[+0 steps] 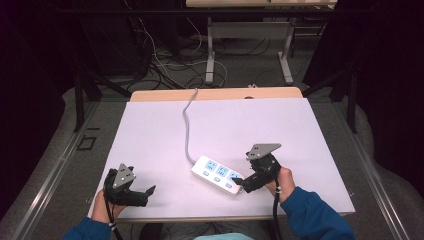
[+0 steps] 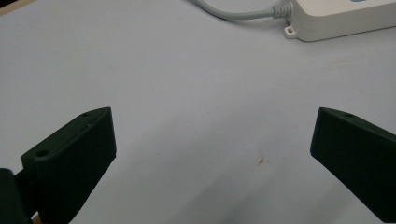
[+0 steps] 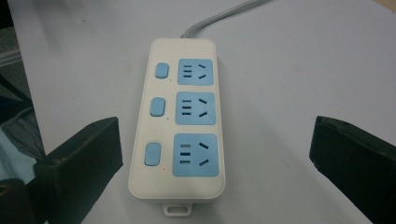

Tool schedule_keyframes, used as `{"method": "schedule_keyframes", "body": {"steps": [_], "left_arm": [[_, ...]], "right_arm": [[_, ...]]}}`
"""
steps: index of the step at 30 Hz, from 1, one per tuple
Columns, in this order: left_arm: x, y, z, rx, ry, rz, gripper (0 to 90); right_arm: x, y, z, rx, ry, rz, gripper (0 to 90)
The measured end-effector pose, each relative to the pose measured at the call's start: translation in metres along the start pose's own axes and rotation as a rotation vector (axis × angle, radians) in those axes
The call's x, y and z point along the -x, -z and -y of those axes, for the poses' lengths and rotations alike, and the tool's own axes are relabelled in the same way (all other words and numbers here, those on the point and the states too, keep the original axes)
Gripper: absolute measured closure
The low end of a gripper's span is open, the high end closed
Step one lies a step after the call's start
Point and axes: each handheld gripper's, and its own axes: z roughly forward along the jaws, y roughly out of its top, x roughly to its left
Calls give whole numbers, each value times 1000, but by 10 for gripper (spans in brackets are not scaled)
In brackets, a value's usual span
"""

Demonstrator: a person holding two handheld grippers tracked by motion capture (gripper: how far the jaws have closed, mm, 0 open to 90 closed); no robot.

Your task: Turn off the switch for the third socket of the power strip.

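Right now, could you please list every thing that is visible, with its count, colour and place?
power strip: one, white with three blue sockets and three blue buttons, on the table in front of the right gripper, between its open jaws but untouched
cord: one, grey, running from the strip's far end over the far table edge
table: one, white top with a wooden strip along its far edge
second table: one, pale top on grey legs, on the floor beyond
cables: several, black and white, on the floor beyond
left gripper: one, black, near table edge at left, jaws open and empty
right gripper: one, black, at the strip's near end, jaws open
sleeves: two, blue, bottom edge
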Motion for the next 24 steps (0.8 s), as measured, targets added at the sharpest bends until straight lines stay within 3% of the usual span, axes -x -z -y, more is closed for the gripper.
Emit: {"method": "schedule_keyframes", "body": {"steps": [5, 9, 10, 17, 18, 24], "left_arm": [[0, 0, 0, -1, -5, 2, 2], [0, 0, 0, 0, 0, 2, 2], [0, 0, 0, 1, 0, 0, 2], [0, -3, -1, -1, 3, 14, 2], [0, -3, -1, -2, 1, 15, 2], [-1, -4, -1, 0, -2, 17, 1]], "right_arm": [[-3, -6, -2, -28, 6, -29, 11], [-4, -9, -2, -30, 22, -33, 0], [-6, -10, -2, -21, 2, -26, 0], [-8, -16, -2, -21, 11, -43, 0], [-9, -18, -2, -43, 12, -60, 0], [-12, -24, 0, -61, 13, -53, 0]]}}
